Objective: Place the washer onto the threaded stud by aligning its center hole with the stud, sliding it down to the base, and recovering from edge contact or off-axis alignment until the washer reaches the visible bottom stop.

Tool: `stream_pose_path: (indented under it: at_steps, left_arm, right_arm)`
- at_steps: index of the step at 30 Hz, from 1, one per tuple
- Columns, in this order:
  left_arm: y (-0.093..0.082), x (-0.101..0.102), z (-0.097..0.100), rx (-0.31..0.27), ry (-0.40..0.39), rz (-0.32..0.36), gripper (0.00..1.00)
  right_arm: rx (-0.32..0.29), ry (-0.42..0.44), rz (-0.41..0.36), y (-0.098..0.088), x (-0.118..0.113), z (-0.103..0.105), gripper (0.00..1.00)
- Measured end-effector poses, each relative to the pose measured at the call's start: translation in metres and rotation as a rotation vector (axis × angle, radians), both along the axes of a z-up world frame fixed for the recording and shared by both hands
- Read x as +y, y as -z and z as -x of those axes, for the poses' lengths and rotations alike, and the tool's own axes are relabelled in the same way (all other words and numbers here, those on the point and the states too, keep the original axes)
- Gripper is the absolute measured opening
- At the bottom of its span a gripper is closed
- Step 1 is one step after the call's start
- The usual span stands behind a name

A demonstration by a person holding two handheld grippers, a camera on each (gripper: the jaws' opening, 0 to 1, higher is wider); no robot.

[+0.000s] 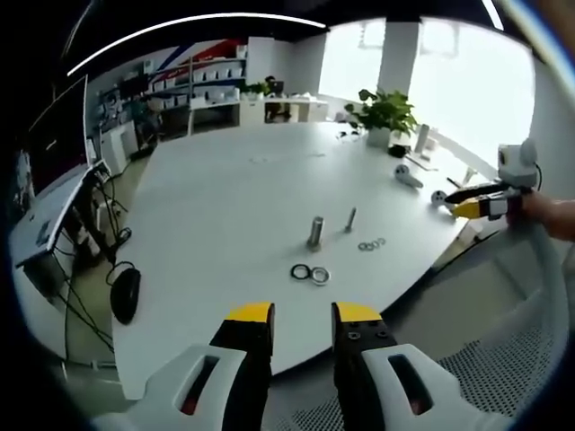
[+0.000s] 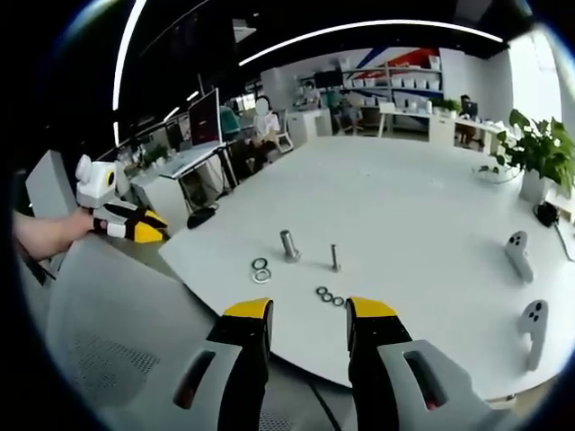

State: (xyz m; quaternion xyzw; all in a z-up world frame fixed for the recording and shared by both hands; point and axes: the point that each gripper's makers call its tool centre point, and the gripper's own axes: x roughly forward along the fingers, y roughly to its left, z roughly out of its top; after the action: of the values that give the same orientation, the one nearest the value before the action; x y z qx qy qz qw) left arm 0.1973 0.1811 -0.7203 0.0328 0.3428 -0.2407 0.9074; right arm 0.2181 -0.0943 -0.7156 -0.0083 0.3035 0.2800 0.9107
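Observation:
On the white table two studs stand upright: a thick one and a thin one. Two larger washers lie close in front of the thick stud, and small washers lie by the thin one. The right gripper view has the thick stud, thin stud, large washers and small washers. My left gripper is open and empty, short of the table edge. My right gripper is open and empty too. Each gripper appears in the other's view, off the table.
A potted plant and two white controllers sit at the table's far side. A mesh chair is beside me. Desks with monitors, shelves and a seated person lie beyond. A black mouse-like object lies off the left edge.

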Motion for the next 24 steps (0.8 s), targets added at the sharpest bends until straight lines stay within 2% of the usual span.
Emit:
stream_pose_path:
  at_steps: [11, 18, 22, 24]
  left_arm:
    - [-0.003, -0.0027, -0.0012, -0.021, 0.009, 0.014, 0.24]
    - [-0.0043, -0.003, -0.0014, -0.026, 0.008, 0.017, 0.25]
    - [-0.0049, 0.0014, -0.0048, -0.032, -0.015, -0.01, 0.28]
    - [-0.0011, -0.0006, -0.0034, -0.002, -0.011, 0.002, 0.3]
  right_arm:
    - [0.017, -0.005, 0.015, 0.0041, -0.0012, 0.0015, 0.35]
    - [0.001, 0.009, 0.008, 0.0006, -0.0036, -0.0002, 0.35]
    - [0.0, 0.02, 0.005, 0.0003, -0.0057, -0.0014, 0.35]
    - [0.0, 0.019, 0.002, 0.0003, -0.0051, -0.0015, 0.36]
